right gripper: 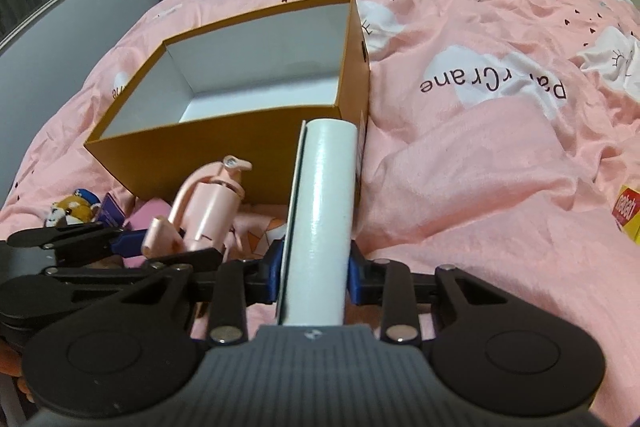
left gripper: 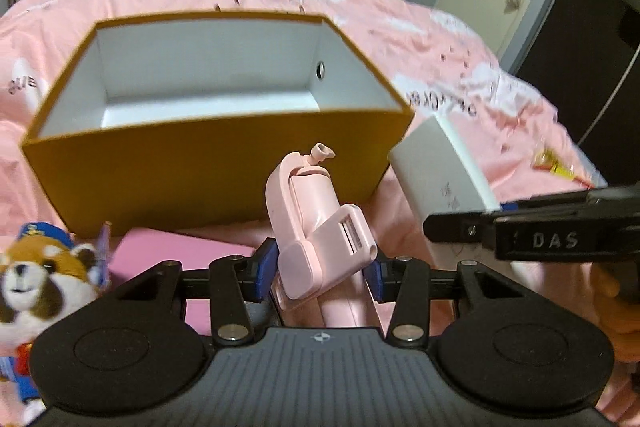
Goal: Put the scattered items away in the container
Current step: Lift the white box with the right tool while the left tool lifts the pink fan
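Pink handheld fan [left gripper: 316, 227] clamped between the blue pads of the left tongs [left gripper: 320, 273], jaws about half shut on it, head tilted up toward the box. White flat box [right gripper: 320, 219] pinched edge-on in the right tongs [right gripper: 314, 273], jaws narrowed onto it. Open orange cardboard box [left gripper: 200, 171] just ahead of both tongs, white inside, resting on the pink bed cover [right gripper: 480, 167]. Plush toy [left gripper: 32, 279] left of the left tongs.
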